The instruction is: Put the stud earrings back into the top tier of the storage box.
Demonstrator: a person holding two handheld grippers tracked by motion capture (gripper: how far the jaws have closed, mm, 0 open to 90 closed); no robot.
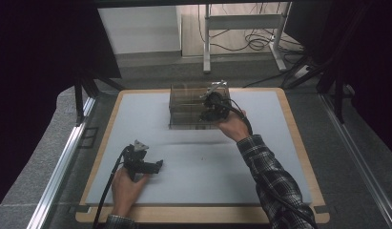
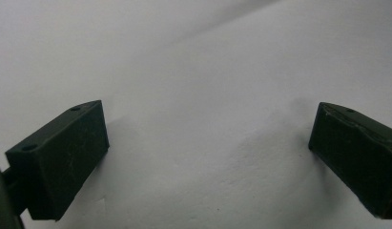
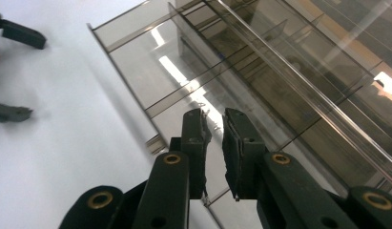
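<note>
The left gripper [image 1: 158, 166] rests low on the white mat [image 1: 198, 181], near the front edge. Its jaws are wide apart with nothing between them, and there is lots of open mat all around. Farther back, the right gripper [image 3: 213, 125] is at the clear drawer box [image 1: 186, 107], which sits near the far edge of the mat. Its jaws are almost together at a pulled-out drawer's thin wall; whether they pinch it is hard to tell. The see-through walls blur together.

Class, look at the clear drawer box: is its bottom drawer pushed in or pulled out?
Pulled out. In the right gripper view the drawer juts from the clear drawer box over the white mat, and the right hand-held gripper has its jaws nearly closed at the drawer's front edge.
</note>
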